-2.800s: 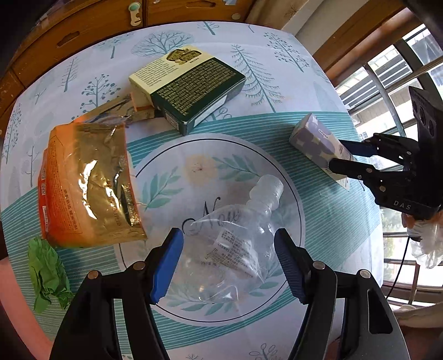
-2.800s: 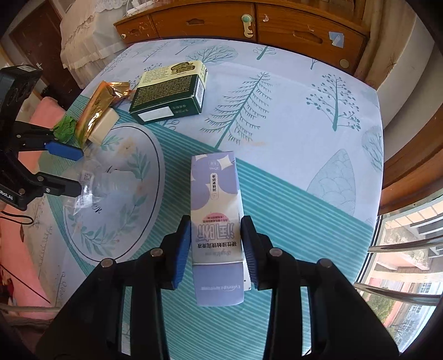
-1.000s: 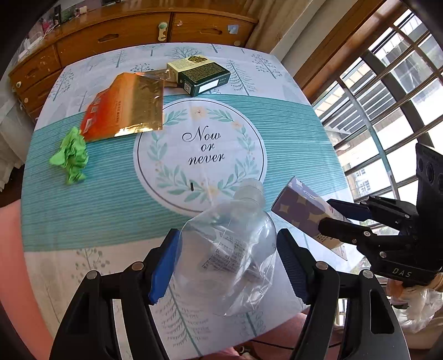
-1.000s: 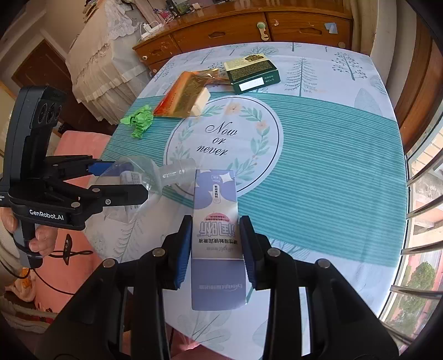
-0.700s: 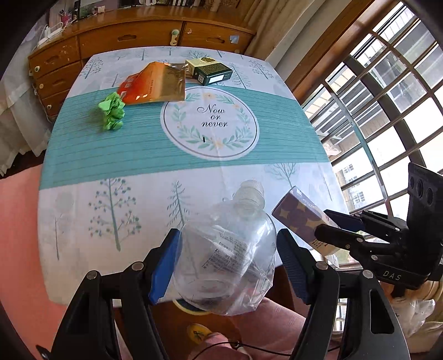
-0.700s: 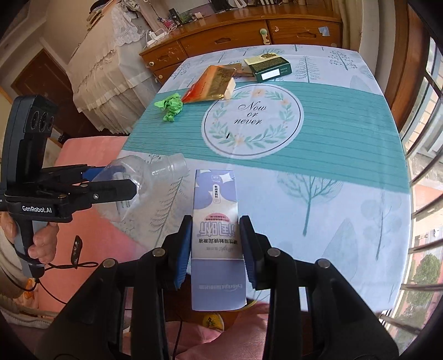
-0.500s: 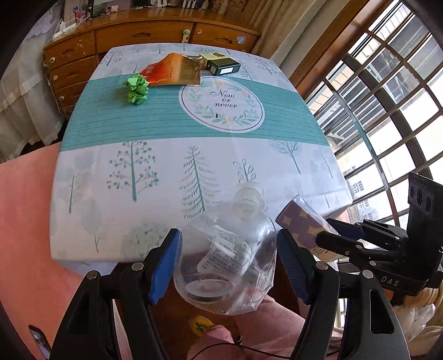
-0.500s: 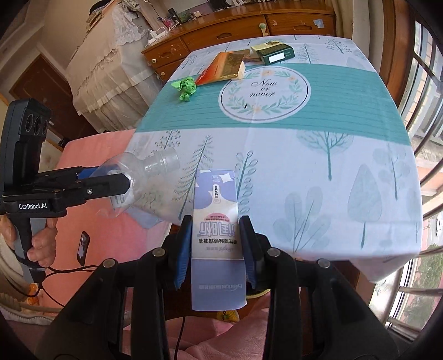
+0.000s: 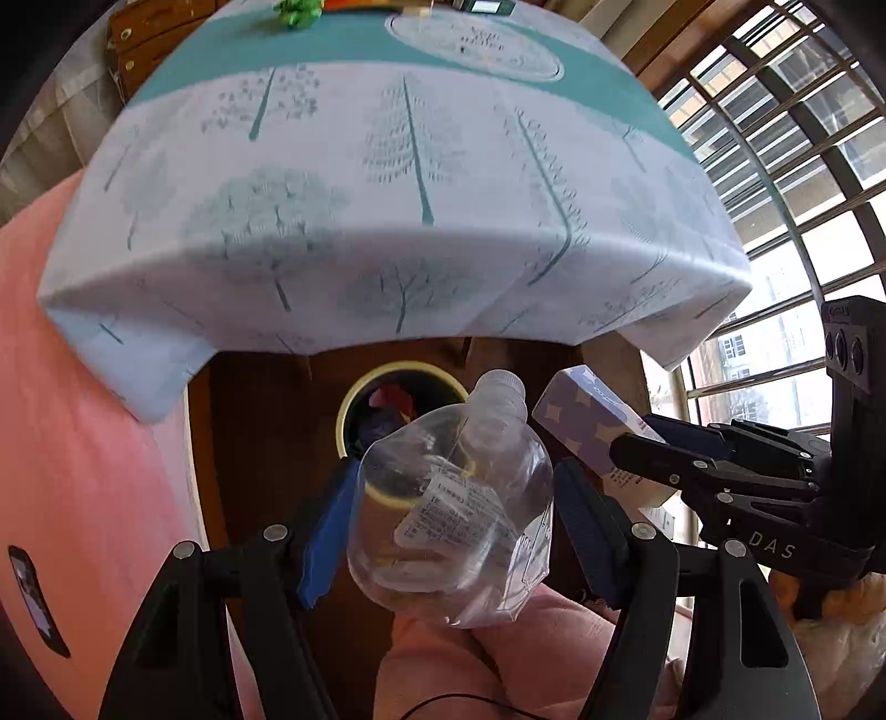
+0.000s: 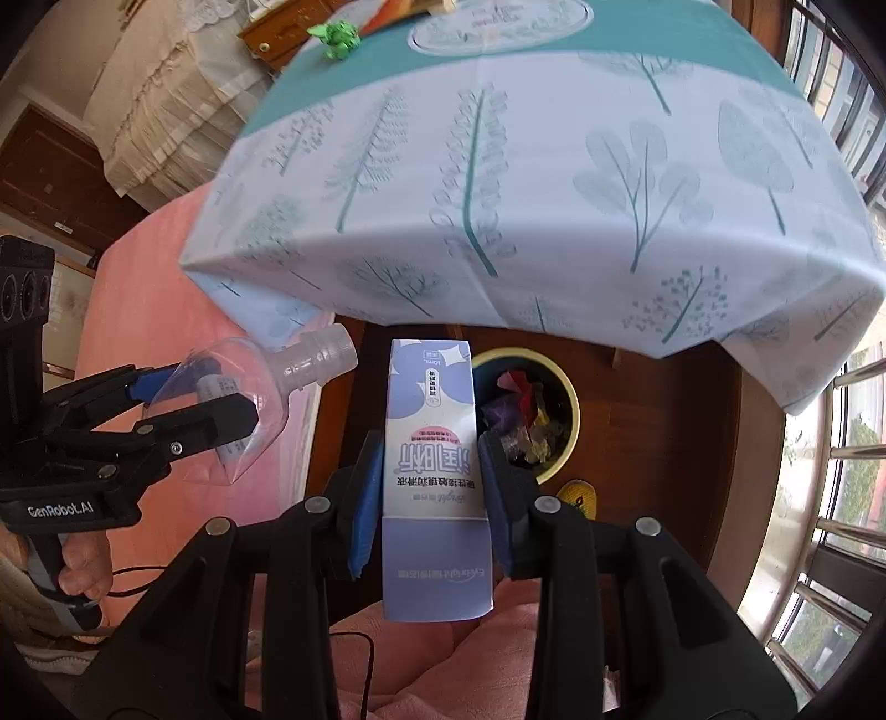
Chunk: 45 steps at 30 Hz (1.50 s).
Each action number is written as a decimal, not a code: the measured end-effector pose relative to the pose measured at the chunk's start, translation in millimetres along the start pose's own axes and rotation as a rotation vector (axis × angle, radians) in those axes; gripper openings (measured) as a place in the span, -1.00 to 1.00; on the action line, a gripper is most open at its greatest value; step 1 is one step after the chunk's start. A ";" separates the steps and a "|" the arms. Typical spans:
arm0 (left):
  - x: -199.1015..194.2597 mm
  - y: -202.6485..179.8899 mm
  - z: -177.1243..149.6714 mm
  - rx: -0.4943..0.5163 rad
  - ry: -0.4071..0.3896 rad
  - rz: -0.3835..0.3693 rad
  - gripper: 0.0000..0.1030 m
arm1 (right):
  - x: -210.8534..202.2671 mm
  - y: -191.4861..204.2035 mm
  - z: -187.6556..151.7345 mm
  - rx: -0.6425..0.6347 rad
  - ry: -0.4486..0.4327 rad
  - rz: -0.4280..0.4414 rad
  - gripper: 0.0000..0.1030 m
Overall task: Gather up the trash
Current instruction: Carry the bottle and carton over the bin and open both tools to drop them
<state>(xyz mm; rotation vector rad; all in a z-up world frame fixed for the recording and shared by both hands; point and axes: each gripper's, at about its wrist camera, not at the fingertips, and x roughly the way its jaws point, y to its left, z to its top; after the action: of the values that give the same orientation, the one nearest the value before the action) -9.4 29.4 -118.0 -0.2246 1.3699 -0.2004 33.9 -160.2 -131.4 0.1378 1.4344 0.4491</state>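
Observation:
My left gripper (image 9: 451,515) is shut on a crushed clear plastic bottle (image 9: 459,498), its white neck pointing up and away. Directly behind the bottle, on the brown floor under the table edge, stands a yellow-rimmed trash bin (image 9: 387,387) with coloured wrappers inside. My right gripper (image 10: 429,487) is shut on a tall purple and white carton (image 10: 434,443), held upright just left of the same bin (image 10: 559,387). From the left wrist view the right gripper (image 9: 637,437) and its carton (image 9: 587,421) hover at the right of the bottle. In the right wrist view, the left gripper (image 10: 221,399) holds the bottle (image 10: 243,410) at the left.
The tablecloth-covered table (image 9: 387,194) overhangs just beyond the bin. A green crumpled scrap (image 10: 338,36) and other packaging lie at its far end. Pink fabric (image 9: 83,443) covers the left side and the foreground. Barred windows (image 9: 803,138) fill the right. A hand (image 10: 72,559) grips the left handle.
Both grippers have drawn back off the table and sunk past its near edge, each keeping its grip. The bin under the table has come into view beneath them.

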 end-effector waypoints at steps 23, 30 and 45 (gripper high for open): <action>281.0 57.6 -9.2 -0.048 0.010 0.098 0.42 | 277.4 -104.8 -16.6 0.089 0.040 -0.141 0.14; 289.6 73.9 -8.9 -0.083 0.047 0.120 0.65 | 279.4 -119.7 -16.2 0.134 0.033 -0.137 0.15; 129.6 47.0 -15.3 -0.144 -0.055 0.143 0.65 | 170.5 -82.6 -17.8 0.126 -0.015 -0.124 0.15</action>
<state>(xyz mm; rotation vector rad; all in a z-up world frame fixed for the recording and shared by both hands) 0.6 38.9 -256.0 -0.2493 1.3410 0.0239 46.1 -173.8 -320.8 0.1523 1.4472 0.2560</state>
